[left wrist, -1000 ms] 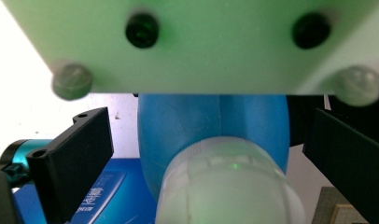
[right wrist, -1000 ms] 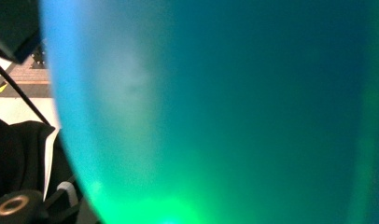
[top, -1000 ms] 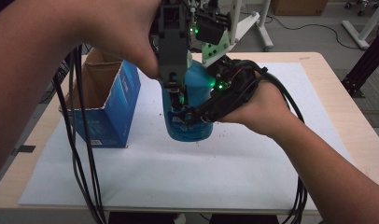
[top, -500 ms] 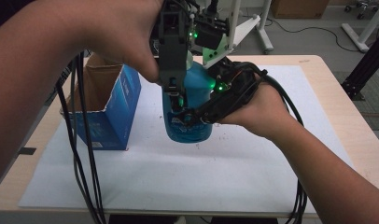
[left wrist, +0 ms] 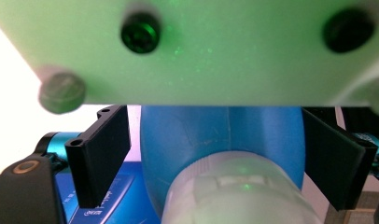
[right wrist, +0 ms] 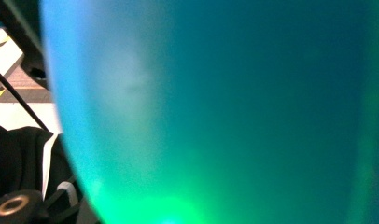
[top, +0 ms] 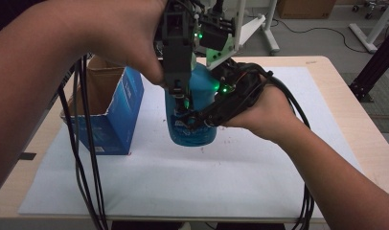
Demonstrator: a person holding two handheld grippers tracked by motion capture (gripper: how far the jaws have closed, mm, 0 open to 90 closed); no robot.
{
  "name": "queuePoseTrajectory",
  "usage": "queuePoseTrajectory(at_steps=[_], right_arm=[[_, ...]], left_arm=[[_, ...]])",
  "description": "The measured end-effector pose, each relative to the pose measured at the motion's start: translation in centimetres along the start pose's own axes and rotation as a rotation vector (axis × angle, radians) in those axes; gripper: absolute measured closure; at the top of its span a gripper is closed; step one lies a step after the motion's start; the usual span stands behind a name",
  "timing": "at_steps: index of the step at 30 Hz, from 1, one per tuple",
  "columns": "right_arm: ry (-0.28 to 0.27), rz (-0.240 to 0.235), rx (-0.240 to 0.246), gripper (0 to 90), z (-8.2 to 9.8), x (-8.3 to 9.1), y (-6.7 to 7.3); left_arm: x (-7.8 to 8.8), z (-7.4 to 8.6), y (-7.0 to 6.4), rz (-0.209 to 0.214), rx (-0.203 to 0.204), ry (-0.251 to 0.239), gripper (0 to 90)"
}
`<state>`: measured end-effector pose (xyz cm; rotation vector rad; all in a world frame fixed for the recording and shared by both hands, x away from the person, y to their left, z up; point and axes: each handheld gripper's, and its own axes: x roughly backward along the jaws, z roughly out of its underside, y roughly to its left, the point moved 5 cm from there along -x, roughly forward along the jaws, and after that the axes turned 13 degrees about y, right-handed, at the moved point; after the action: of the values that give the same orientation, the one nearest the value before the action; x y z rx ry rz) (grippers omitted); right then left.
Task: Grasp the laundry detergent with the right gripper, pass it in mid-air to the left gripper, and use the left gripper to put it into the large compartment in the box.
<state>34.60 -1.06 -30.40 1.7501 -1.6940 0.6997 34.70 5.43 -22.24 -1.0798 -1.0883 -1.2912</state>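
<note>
A blue bottle (top: 192,122) stands upright on the white mat (top: 183,182) at the middle of the counter (top: 346,110). The left hand-held gripper (top: 180,103) comes down over it from above. Its two black jaws stand apart, one on each side of the bottle's neck, near the white cap (left wrist: 239,196). The right hand-held gripper (top: 207,117) is pressed against the bottle's right side; whether it is clamped I cannot tell. An open blue box (top: 108,112) stands to the left.
</note>
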Motion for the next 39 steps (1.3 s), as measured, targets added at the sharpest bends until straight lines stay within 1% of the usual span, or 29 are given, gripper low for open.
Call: queuePoseTrajectory(at_steps=[3, 5, 9, 12, 14, 15, 17, 18, 20, 21, 28, 33, 34, 39], right_arm=[[-0.002, -0.001, -0.001, 45.9, -0.02, -0.01, 0.00], [-0.002, -0.002, 0.000, 46.0, -0.04, -0.05, 0.01], [-0.001, 0.001, -0.001, 46.0, -0.04, -0.06, -0.02], [-0.004, -0.001, 0.002, 46.0, -0.06, -0.07, -0.03], [-0.006, -0.002, 0.001, 45.9, -0.08, -0.07, -0.02], [-0.006, -0.002, 0.001, 46.0, -0.08, -0.07, -0.01], [-0.005, 0.001, 0.002, 46.0, -0.09, -0.07, -0.01], [-0.004, 0.002, 0.001, 46.0, -0.08, -0.09, -0.01], [-0.004, -0.002, 0.001, 46.0, -0.09, -0.16, 0.01], [-0.004, 0.004, -0.001, 46.0, -0.09, -0.17, -0.03], [-0.015, 0.003, 0.000, 45.9, -0.19, -0.23, -0.17], [-0.014, 0.002, -0.002, 46.0, -0.26, -0.23, -0.05], [-0.019, -0.001, -0.005, 46.0, -0.28, -0.21, -0.01], [-0.019, -0.005, -0.003, 46.0, -0.29, -0.17, 0.04]], left_arm=[[0.00, 0.00, 0.01, -0.002, 0.002, 0.000, 16.0], [0.00, 0.02, -0.03, 0.007, 0.004, -0.002, 19.1], [-0.02, 0.02, 0.03, 0.001, 0.003, -0.001, 19.1], [-0.01, 0.00, 0.04, 0.000, 0.004, -0.002, 21.5], [0.00, 0.00, 0.03, 0.002, 0.005, -0.004, 21.5], [0.00, 0.02, -0.01, 0.010, 0.005, -0.003, 22.8], [-0.01, 0.07, 0.03, 0.005, -0.003, 0.000, 24.2], [-0.04, 0.11, 0.04, 0.004, 0.000, 0.003, 24.2], [-0.09, 0.17, 0.01, 0.011, 0.001, 0.002, 26.4], [-0.10, 0.20, 0.00, 0.010, 0.004, 0.002, 26.6], [-0.12, 0.22, 0.00, 0.017, 0.004, -0.002, 28.8], [-0.02, 0.12, 0.03, 0.016, 0.002, -0.012, 36.7], [0.06, 0.08, -0.02, 0.015, -0.007, -0.012, 37.3], [0.11, 0.06, -0.11, 0.012, 0.004, -0.005, 37.7]])
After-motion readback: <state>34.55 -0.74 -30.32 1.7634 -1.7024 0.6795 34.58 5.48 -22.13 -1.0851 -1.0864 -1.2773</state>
